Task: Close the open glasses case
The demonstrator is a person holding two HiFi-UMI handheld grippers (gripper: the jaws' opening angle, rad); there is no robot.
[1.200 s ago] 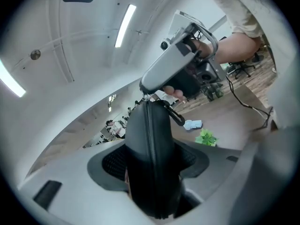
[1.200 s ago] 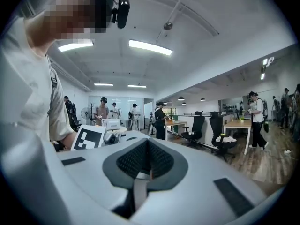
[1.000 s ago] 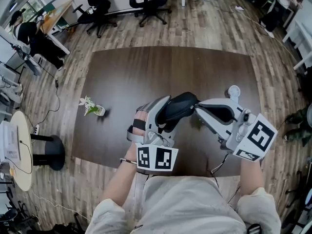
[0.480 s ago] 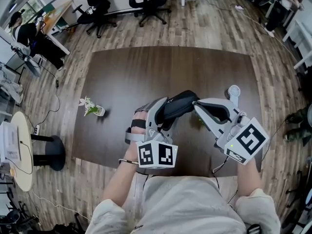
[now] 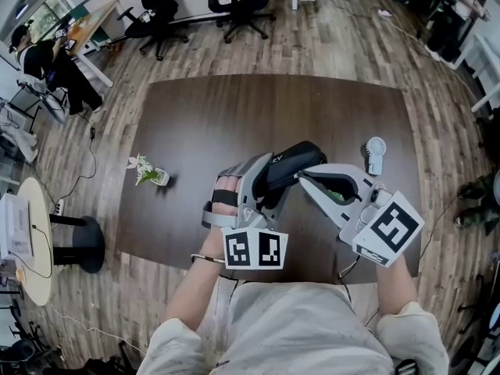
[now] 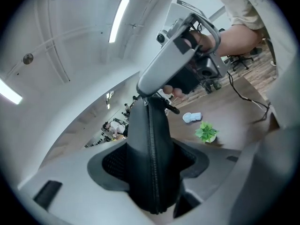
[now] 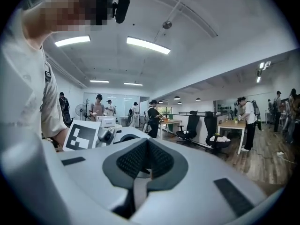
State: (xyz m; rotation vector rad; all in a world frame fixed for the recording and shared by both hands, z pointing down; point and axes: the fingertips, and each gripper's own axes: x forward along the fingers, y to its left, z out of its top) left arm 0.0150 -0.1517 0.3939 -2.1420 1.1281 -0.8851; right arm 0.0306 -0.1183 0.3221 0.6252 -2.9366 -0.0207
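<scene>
In the head view, the black zipped glasses case (image 5: 295, 165) is lifted above the dark table (image 5: 234, 116). My left gripper (image 5: 273, 176) grips it from below. In the left gripper view the case (image 6: 150, 158) stands upright between the pads, zip facing the camera. The pads press its sides while the jaws ease slightly apart. My right gripper (image 5: 301, 177) is shut, and its tips (image 6: 146, 95) meet the far end of the zip, where a small black pull (image 6: 171, 109) sticks out. Whether the pull is pinched is hidden. The right gripper view shows its pads (image 7: 146, 161) closed together.
A small potted plant (image 5: 147, 175) stands near the table's left edge. A white hand fan (image 5: 374, 154) lies at the right. A little green plant (image 5: 336, 196) sits under my right gripper. Office chairs and people are beyond the table.
My right gripper has come down and to the left, its tips closing in on the end of the case. The left gripper still holds the case in about the same place.
</scene>
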